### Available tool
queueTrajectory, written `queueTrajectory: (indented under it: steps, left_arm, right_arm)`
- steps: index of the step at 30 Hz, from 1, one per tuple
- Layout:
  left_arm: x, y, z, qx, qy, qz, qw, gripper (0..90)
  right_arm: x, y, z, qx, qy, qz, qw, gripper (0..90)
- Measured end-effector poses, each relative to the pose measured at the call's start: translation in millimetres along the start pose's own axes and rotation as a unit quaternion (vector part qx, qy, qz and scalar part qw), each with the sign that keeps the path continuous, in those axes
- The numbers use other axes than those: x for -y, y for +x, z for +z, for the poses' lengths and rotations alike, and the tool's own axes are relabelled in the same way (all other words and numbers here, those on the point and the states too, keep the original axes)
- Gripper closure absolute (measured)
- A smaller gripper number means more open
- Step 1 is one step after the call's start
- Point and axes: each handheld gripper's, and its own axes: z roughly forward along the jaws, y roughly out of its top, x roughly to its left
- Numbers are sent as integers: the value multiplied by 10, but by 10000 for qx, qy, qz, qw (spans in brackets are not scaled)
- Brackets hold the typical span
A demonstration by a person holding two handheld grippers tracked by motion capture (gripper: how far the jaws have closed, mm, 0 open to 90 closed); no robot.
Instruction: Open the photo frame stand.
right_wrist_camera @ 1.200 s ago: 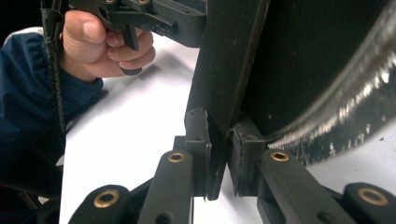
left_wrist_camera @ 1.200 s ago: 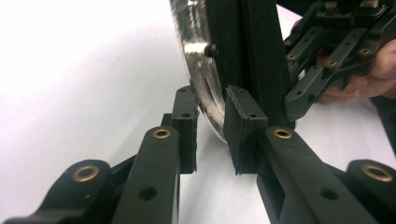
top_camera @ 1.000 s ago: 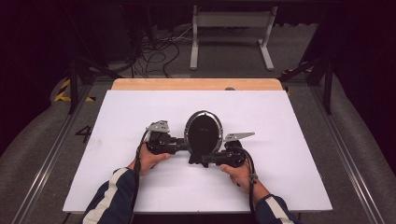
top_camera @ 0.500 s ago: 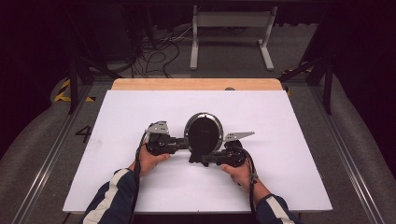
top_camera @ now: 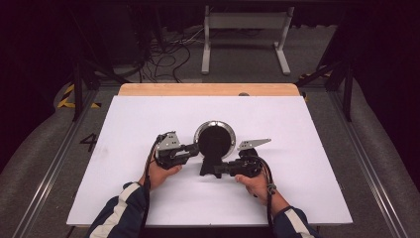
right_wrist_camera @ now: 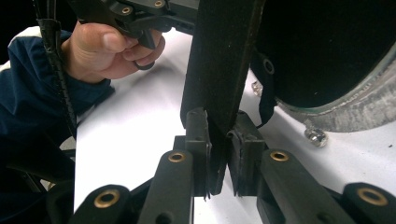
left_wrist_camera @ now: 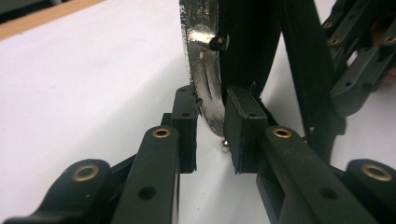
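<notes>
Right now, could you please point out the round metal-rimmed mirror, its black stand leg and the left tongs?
round mirror (top_camera: 214,139): high view, dark face.
black stand leg (right_wrist_camera: 219,60): right gripper view, flat strip.
left tongs (left_wrist_camera: 211,128): left gripper view, between tips, at the rim.

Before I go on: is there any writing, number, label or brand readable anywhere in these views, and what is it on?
"4": dark figure on the grey floor left of the table.
No other readable text: nothing legible on the round mirror, its black stand, the left hand-held gripper or the right hand-held gripper.
</notes>
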Motion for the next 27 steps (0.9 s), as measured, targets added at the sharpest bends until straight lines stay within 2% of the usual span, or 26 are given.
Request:
queueTrajectory:
  steps: [3,9,11,12,15,16,17,18,20,21,22,23,24,25,26,27]
  left_arm:
    - [29,-15,-12,-2,-18,50,10000,758]
    - [60,10,-52,134,-112,-29,9998,765]
    - [58,19,-52,249,-109,15,9996,739]
    - [56,19,-50,238,-85,69,9997,719]
    - [50,26,-36,312,-120,56,9994,610]
    - [42,28,-23,311,-86,106,9994,610]
    - [34,33,-1,291,-44,121,9995,515]
    - [27,44,26,344,-20,110,9993,515]
    - [9,72,88,483,36,78,9988,440]
    - [2,67,116,404,51,107,9991,406]
    - [0,67,129,462,39,113,9989,362]
    - [-3,59,147,557,69,161,9983,383]
    - [-10,41,165,499,135,233,9984,411]
    - [-10,39,173,548,122,206,9982,413]
    - [-7,39,174,612,94,189,9979,456]
    - [-7,40,175,589,109,179,9980,502]
  right_arm:
    - [2,17,-2,-33,54,-25,10000,806]
    - [28,71,47,-125,233,-171,9995,840]
    - [33,94,71,-111,298,-243,9992,846]
    - [33,100,74,-113,320,-285,9990,848]
    - [38,95,79,-132,313,-301,9990,853]
    - [38,95,79,-132,313,-301,9990,853]
    - [40,92,81,-145,325,-317,9989,856]
    - [40,92,81,-145,325,-317,9989,856]
    - [44,94,86,-156,351,-373,9986,858]
    - [47,95,90,-160,365,-382,9985,859]
    - [48,96,93,-138,380,-411,9983,860]
    - [50,96,93,-164,387,-420,9982,861]
    - [50,98,93,-181,395,-424,9982,861]
    - [50,96,93,-166,390,-429,9982,861]
    - [50,92,93,-172,380,-420,9982,861]
    - [50,90,92,-177,379,-426,9982,861]
